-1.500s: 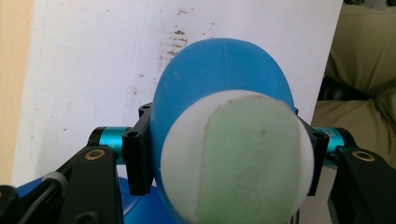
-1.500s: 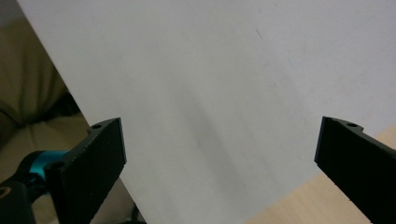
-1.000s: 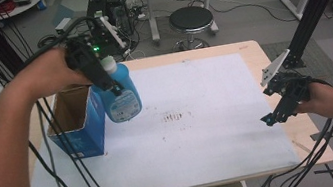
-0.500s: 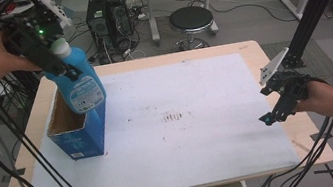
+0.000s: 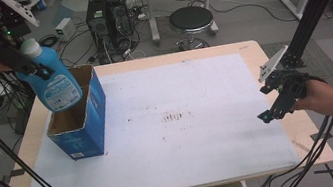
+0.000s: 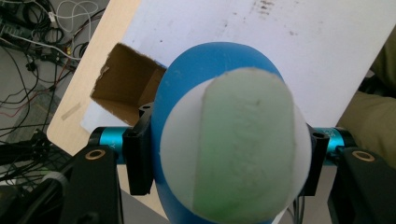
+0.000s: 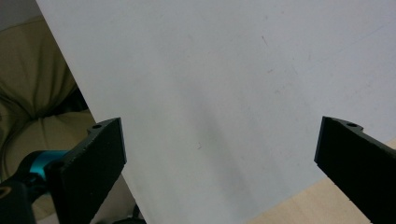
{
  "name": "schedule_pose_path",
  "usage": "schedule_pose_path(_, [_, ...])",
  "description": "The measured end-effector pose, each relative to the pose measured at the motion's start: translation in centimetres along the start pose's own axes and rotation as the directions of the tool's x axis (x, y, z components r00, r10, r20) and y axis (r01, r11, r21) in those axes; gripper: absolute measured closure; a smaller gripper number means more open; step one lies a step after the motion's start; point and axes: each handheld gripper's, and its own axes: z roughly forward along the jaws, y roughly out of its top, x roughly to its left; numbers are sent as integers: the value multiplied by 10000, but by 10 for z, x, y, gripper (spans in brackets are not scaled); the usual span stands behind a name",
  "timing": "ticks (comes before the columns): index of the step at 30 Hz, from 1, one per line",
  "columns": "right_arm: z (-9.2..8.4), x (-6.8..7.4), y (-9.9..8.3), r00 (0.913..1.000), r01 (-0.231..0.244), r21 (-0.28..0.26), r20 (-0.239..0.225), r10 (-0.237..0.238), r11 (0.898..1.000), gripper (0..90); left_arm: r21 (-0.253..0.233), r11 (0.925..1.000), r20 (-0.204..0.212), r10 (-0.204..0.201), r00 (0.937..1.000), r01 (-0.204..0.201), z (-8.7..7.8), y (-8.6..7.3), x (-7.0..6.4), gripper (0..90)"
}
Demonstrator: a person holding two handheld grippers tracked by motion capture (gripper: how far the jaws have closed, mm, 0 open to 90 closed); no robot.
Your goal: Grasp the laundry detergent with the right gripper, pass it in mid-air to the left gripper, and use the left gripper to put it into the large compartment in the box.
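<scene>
Jaws of left gripper clamp neck of blue bottle, cap toward camera, body hanging below jaws over open blue box, likely for lowering inside. Right gripper jaws spread, nothing between, idling low over white sheet.

The bottle is bright blue with a pale, white-and-greenish cap and a label printed in white and blue. The box is blue outside and plain brown cardboard inside. The bench is light wood under a white sheet marked with small dark reddish-brown smudges. Both tools are black with teal parts.
</scene>
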Motion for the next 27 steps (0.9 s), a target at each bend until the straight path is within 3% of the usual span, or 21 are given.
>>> schedule_pose_path(13, [-2, -1, -4, 9998, -217, -266, -12, 216, 9994, 11, 199, 9998, 176, 74, 9998, -78, 34, -15, 12, 381])
schedule_pose_path(18, [2, -1, -7, 9996, -295, -253, -43, 294, 9992, 11, 300, 9995, 205, 6, 9998, -12, 59, -23, 14, 381])
schedule_pose_path(23, [6, -1, -9, 9995, -311, -255, -118, 308, 9992, 11, 785, 9965, 337, 244, 9991, -270, 88, -29, 12, 381])
schedule_pose_path(27, [9, 0, -9, 9993, -352, -268, -168, 347, 9990, 11, 889, 9957, 455, 214, 9987, -254, 107, -32, 10, 380])
